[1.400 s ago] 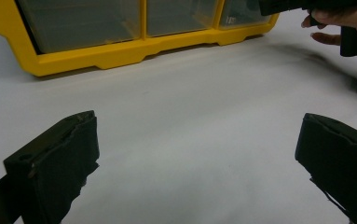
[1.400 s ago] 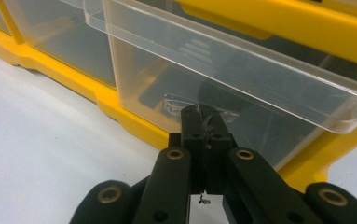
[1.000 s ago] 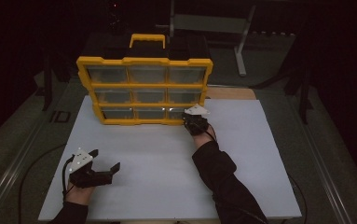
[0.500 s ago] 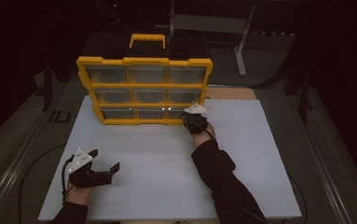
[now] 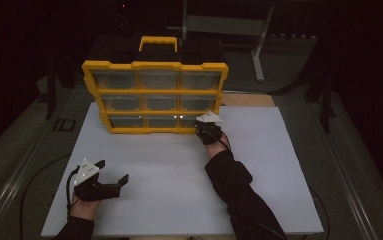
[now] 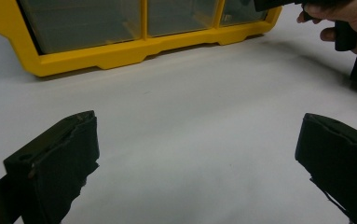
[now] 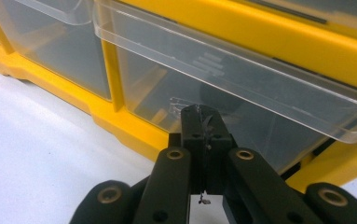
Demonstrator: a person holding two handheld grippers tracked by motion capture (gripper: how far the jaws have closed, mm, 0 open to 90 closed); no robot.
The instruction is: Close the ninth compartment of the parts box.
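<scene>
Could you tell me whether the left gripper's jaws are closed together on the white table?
No, the left gripper has its jaws standing wide apart, with bare white table showing between them in its own view.

The desk is seen from above and behind in the high view. The left gripper view is set low, looking across it toward the yellow organizer. The right gripper view is held close against the same organizer's bottom-right drawer.

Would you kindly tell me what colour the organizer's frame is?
Yellow; the organizer's frame shows best in the high view.
</scene>
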